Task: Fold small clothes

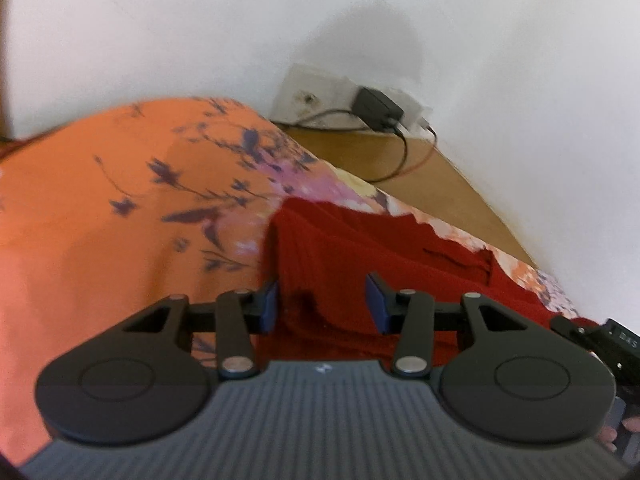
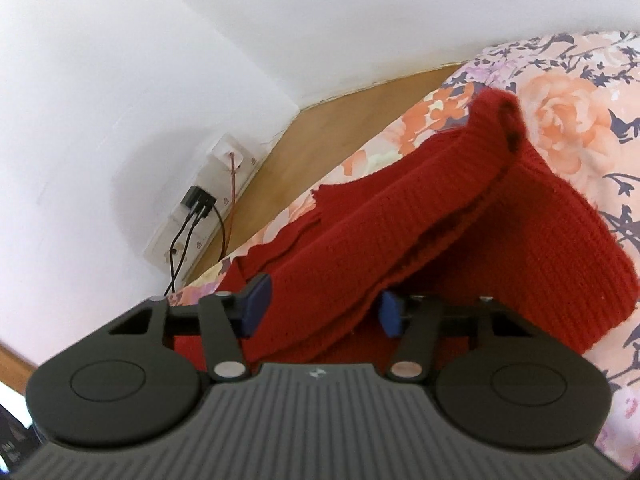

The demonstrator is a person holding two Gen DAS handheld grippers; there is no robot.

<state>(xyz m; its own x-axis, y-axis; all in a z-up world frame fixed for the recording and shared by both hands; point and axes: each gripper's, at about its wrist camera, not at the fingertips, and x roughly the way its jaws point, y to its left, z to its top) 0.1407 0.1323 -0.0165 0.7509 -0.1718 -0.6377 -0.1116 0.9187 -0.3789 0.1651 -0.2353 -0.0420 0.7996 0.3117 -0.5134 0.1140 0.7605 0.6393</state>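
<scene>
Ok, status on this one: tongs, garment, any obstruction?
Left tongs open over red knit. Right tongs open, raised fold between pads. Bedspread otherwise unobstructed.

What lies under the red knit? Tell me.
The red knit lies on a floral bedsheet, which shows around its edges. One layer is folded over another; whatever sits beneath the folds is covered.

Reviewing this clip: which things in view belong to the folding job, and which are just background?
Part of the job:
- red knit garment, lying on the floral bedsheet
- left hand-held gripper, open over the garment
- right hand-held gripper, open with the knit between its pads

Just lying about:
- black charger in the wall socket strip
- wooden floor
</scene>
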